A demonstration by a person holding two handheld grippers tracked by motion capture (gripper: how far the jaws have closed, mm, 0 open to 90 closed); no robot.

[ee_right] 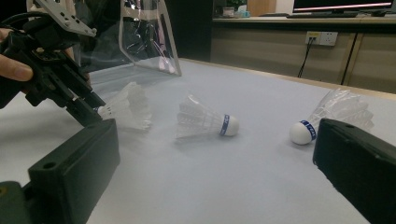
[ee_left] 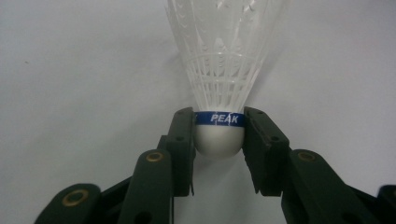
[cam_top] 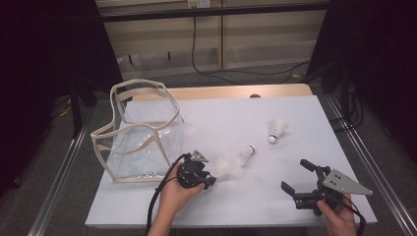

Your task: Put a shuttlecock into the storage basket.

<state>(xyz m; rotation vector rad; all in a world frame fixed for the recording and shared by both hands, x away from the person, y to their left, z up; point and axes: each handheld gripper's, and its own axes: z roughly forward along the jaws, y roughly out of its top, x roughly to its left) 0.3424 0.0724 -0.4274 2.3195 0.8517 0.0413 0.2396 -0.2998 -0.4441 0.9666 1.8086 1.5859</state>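
My left gripper (cam_top: pixel 209 179) has its jaws clenched on the rounded white cork of a shuttlecock (cam_top: pixel 222 168). In the left gripper view the two black jaws press on either side of that cork, right at the blue band printed PEAK, and the white feather skirt of the shuttlecock (ee_left: pixel 223 70) fans away from me over the pale bench (ee_left: pixel 70 70). In the high view this shuttlecock sits low over the bench near its front edge, just right of the clear bag (cam_top: pixel 140 132), with my left hand (cam_top: pixel 174 194) wrapped around the gripper body.

My right gripper (cam_top: pixel 301 179) is at the front right of the bench, well apart from the left one, with its jaws released and spread wide, nothing between them. In the right gripper view its two black jaws rise at the lower corners and frame the bench between them.

Two more shuttlecocks lie on their sides on the white bench (cam_top: pixel 275 206). The middle shuttlecock (cam_top: pixel 244 154) is near the held one, its cork pointing right in the right gripper view (ee_right: pixel 205 122). The far shuttlecock (cam_top: pixel 277 130) lies further back and to the right, its cork toward me.

The clear bag stands upright at the left of the bench, its top gaping, edged with cream trim and straps.
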